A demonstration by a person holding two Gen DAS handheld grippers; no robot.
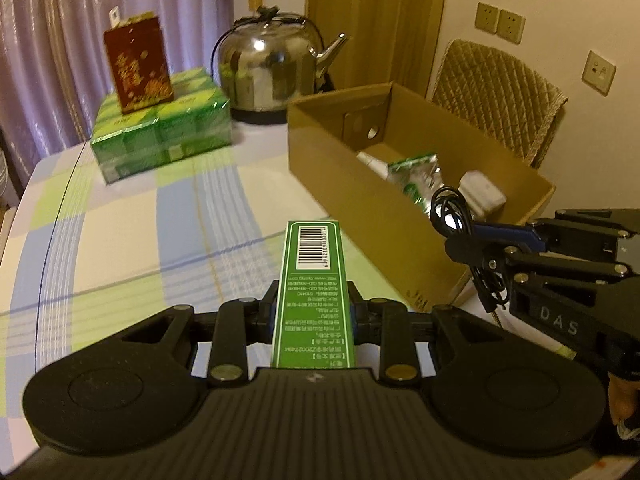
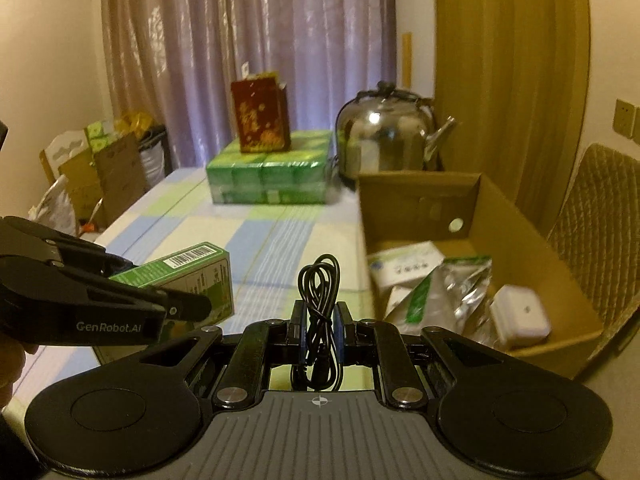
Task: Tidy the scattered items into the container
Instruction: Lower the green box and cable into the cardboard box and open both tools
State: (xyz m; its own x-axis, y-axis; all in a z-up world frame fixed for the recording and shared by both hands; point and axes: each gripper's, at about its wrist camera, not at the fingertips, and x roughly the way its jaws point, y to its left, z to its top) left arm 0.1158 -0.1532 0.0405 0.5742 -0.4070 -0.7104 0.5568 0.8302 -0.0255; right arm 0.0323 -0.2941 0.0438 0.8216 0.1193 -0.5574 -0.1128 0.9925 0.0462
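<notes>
My left gripper (image 1: 313, 312) is shut on a long green box (image 1: 310, 280) with a barcode, held above the checked tablecloth short of the cardboard box (image 1: 340, 184). My right gripper (image 2: 320, 320) is shut on a coiled black cable (image 2: 320, 292), left of the cardboard box (image 2: 528, 240). In the left wrist view the right gripper (image 1: 476, 240) and its cable (image 1: 452, 212) hover at the box's near right corner. Inside the box lie a silver-green pouch (image 2: 444, 292), a white paper packet (image 2: 404, 266) and a white adapter (image 2: 520, 316).
A steel kettle (image 1: 272, 72) stands behind the cardboard box. A stack of green tissue packs (image 1: 160, 132) carries a red carton (image 1: 138, 68) at the table's far side. A quilted chair (image 1: 500, 96) sits right of the box. Boxes and bags (image 2: 104, 168) crowd the floor at left.
</notes>
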